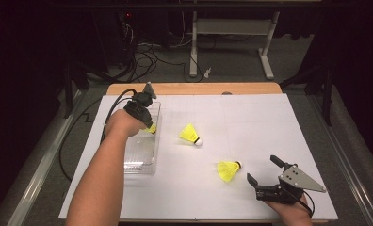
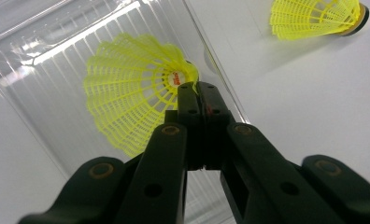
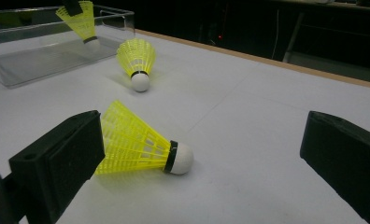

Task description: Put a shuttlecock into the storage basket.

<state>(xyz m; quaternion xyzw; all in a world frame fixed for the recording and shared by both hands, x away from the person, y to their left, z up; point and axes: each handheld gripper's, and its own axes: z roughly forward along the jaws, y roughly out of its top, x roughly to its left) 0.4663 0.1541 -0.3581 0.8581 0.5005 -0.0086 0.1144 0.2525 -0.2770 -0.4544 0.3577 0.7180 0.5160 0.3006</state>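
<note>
My left gripper (image 1: 147, 123) hangs over the clear plastic box (image 1: 142, 155) at the table's left. Its jaws (image 2: 196, 89) are shut on the skirt edge of a yellow shuttlecock (image 2: 127, 98), which hangs inside the box (image 2: 43, 51) with its cork end down. A second yellow shuttlecock (image 1: 190, 134) lies on its side mid-table. A third shuttlecock (image 1: 229, 170) lies front right, cork pointing right. My right gripper (image 1: 261, 168) rests just right of it, jaws open. In the right gripper view that shuttlecock (image 3: 136, 144) lies by the left jaw, not touched.
A white sheet (image 1: 250, 122) covers the table, with a wooden strip (image 1: 194, 88) along its far edge. Cables and a table frame (image 1: 231, 42) stand on the dark floor beyond.
</note>
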